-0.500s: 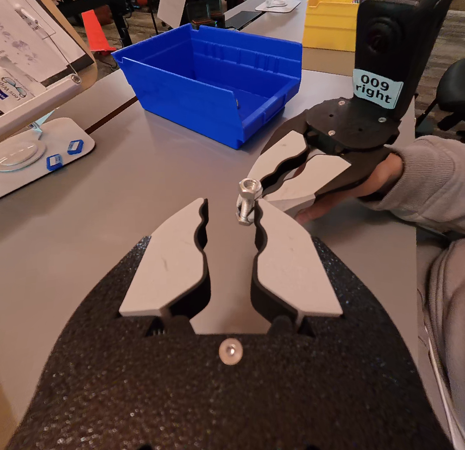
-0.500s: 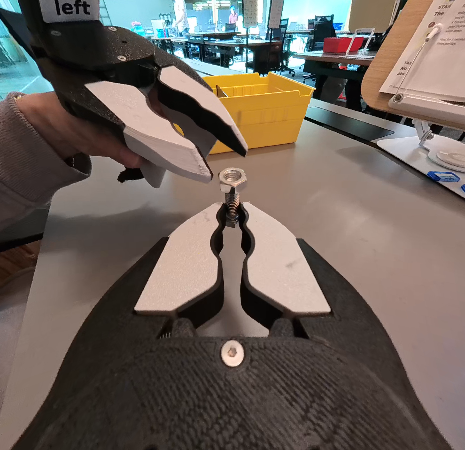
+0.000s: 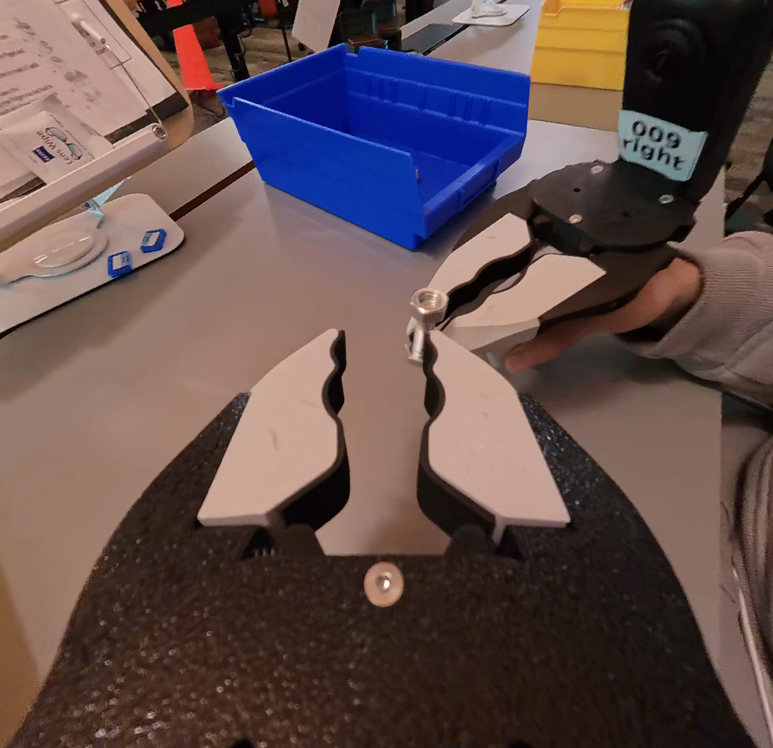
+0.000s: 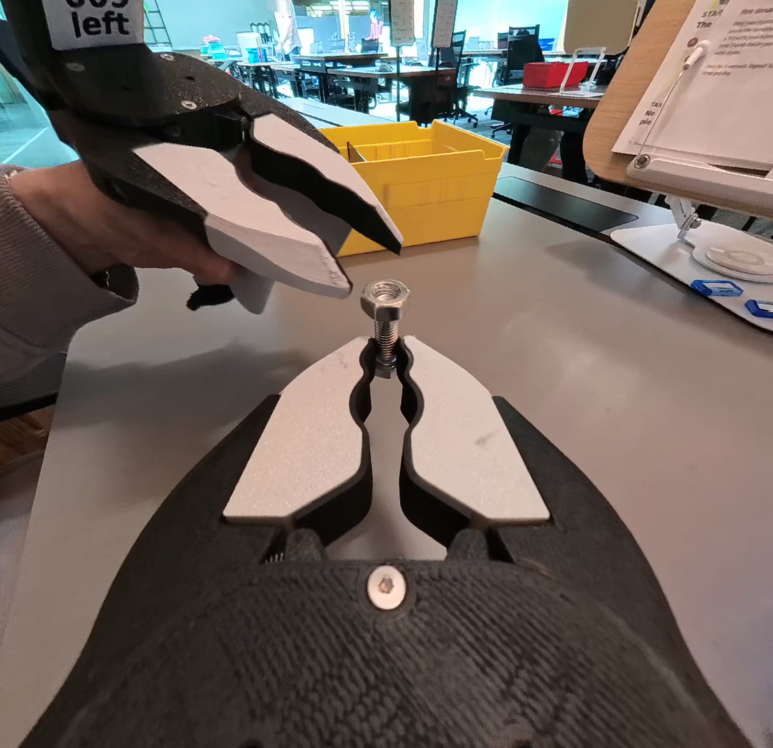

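Threaded steel bolt [image 4: 385,343] with hex nut [image 4: 385,299], clamped upright in right hand-held gripper [image 4: 385,351]

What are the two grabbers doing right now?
Left gripper: open, holding nothing, beside the nut.
Right gripper: closed on the upright silver metal bolt, with a silver hexagonal nut on top.
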`<state>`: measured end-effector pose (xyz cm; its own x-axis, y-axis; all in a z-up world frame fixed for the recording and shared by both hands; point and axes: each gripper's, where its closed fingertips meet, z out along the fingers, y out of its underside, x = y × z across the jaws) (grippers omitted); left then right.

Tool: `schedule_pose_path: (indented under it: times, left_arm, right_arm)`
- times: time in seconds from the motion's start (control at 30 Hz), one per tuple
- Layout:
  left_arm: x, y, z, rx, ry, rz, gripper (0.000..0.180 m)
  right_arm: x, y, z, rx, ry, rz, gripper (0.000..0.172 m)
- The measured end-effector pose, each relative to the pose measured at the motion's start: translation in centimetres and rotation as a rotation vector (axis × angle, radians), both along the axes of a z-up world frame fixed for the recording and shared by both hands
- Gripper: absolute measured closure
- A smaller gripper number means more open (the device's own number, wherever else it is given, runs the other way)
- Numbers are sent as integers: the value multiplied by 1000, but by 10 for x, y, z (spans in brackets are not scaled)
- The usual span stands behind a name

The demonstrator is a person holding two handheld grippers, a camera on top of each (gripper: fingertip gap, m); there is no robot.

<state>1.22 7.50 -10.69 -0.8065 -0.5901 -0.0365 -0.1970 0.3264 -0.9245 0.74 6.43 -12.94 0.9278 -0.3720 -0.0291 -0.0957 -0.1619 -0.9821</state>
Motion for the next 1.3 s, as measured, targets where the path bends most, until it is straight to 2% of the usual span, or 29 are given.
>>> schedule_pose_path:
  times: [0.2, 0.33, 0.43, 0.5, 0.63, 0.73, 1.0, 1.17, 1.3]
  left_arm:
    - [-2, -19, 2, -32, -9, -35, 138]
    - [3, -13, 2, -59, -4, 1, 139]
    - [9, 1, -2, -12, -14, 55, 145]
    - [8, 2, -2, -6, -13, 56, 143]
    - [2, -14, 9, -84, -16, 10, 136]
    - [5, -21, 5, -80, -11, 11, 135]
    - [15, 1, -1, -26, -23, 117, 139]
    - [7, -13, 14, -134, -15, 39, 134]
    - [9, -20, 9, -134, -5, 41, 134]
  right_arm:
    - [-3, 3, -1, -5, -2, 8, 163]
    - [-1, 0, 0, -5, -5, -4, 163]
    - [4, -5, 1, 4, 0, -19, 163]
    - [5, -6, 1, 7, 1, -26, 163]
    - [3, -3, 0, 2, 0, -18, 163]
    - [1, -1, 1, 3, -3, -12, 163]
    - [7, -7, 1, 5, 0, -32, 163]
    - [5, -4, 0, 4, -2, -27, 162]
    - [3, -2, 1, 11, -7, -26, 163]
